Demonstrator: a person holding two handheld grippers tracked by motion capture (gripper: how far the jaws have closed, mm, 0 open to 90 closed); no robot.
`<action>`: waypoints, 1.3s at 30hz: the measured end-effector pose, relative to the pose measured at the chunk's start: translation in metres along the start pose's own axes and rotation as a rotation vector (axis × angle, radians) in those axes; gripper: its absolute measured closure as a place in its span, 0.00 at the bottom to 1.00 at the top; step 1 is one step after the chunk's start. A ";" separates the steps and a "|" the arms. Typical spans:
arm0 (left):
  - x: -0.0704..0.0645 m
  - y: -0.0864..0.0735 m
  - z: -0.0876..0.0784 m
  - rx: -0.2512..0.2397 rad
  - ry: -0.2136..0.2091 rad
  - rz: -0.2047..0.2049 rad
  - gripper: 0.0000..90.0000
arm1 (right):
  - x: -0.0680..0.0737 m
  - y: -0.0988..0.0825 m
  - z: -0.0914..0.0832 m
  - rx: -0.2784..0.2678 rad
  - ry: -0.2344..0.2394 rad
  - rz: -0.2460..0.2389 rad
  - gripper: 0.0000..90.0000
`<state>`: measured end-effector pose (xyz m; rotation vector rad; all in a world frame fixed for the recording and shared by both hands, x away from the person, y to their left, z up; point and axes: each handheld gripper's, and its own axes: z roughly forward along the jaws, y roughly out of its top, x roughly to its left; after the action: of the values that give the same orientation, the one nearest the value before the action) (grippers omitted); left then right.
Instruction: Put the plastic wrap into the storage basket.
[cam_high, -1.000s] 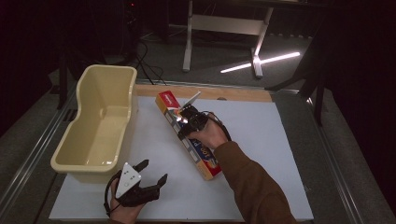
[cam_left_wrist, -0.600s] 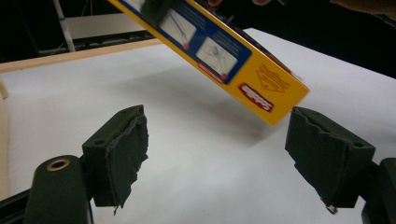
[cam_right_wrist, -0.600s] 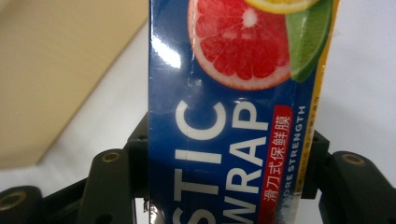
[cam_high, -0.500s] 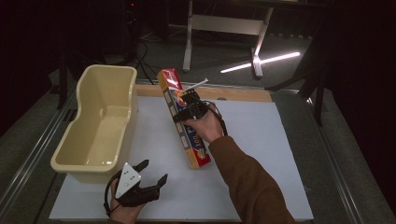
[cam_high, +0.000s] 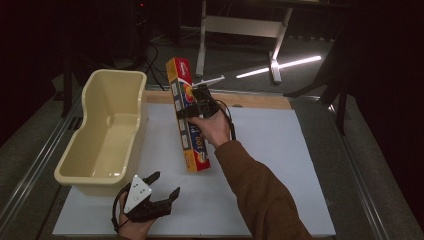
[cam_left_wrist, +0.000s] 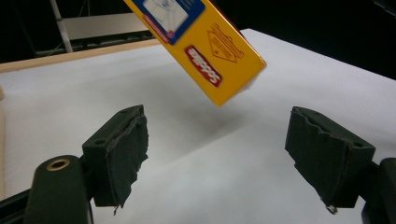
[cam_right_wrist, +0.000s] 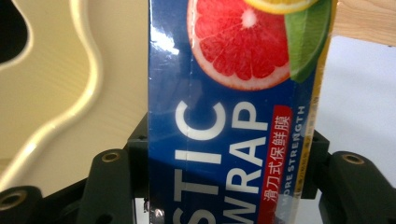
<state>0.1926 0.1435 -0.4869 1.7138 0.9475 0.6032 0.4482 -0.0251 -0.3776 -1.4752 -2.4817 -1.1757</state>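
A cream plastic tub (cam_high: 107, 135) stands on the left part of the bench (cam_high: 280, 165), which a white sheet covers. A wooden strip (cam_high: 250, 99) runs along the far edge. Beyond stands a metal-legged frame (cam_high: 240, 27).

Plastic wrap box (cam_right_wrist: 229, 121): both ends cut off in the right gripper view, wording partly lost at the bottom edge. Its upper part is cut off in the left gripper view. Beside the box, the tub (cam_right_wrist: 60, 84) runs past the frame.
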 end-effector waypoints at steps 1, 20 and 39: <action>0.000 0.000 0.000 -0.001 -0.003 -0.001 0.23 | 0.002 0.001 0.000 -0.003 0.005 0.007 0.46; -0.003 -0.001 0.000 -0.001 -0.009 0.003 0.23 | 0.014 0.012 0.004 -0.024 0.153 0.143 0.46; -0.010 -0.001 -0.003 -0.007 0.004 0.039 0.23 | 0.028 0.019 0.009 -0.032 0.325 0.289 0.46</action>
<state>0.1844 0.1373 -0.4860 1.7286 0.9159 0.6346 0.4506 0.0057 -0.3620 -1.4514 -1.9744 -1.2826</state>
